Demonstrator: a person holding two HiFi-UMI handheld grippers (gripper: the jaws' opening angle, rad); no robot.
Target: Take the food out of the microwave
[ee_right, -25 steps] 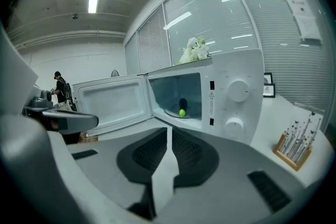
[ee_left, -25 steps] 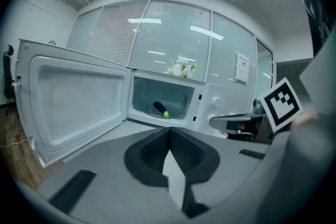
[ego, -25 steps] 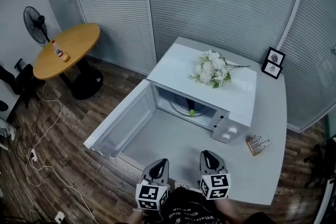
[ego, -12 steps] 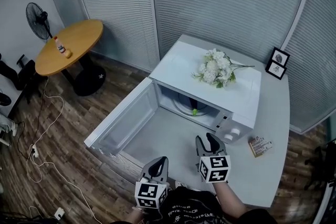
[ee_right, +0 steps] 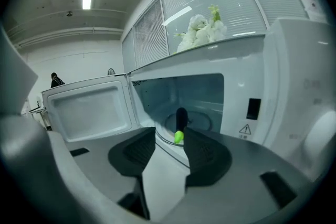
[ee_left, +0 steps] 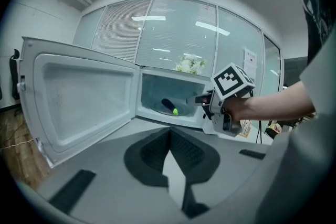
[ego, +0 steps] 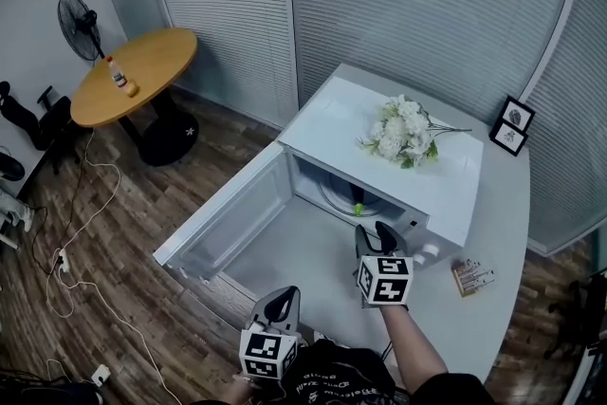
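Right gripper view looks out between released jaws that have just been opening, with nothing gripped between them. The right gripper [ee_right: 169,134] stands at the mouth of the microwave [ee_right: 247,60]. The food [ee_right: 180,122], a dark long piece with a green tip, lies straight ahead of the jaws on the glass turntable [ee_right: 202,122] inside. The open door [ee_right: 89,110] stands to the left of the jaws. The left gripper [ee_left: 169,131] is farther from the microwave, over the table [ego: 313,251], its jaws clenched together on nothing.
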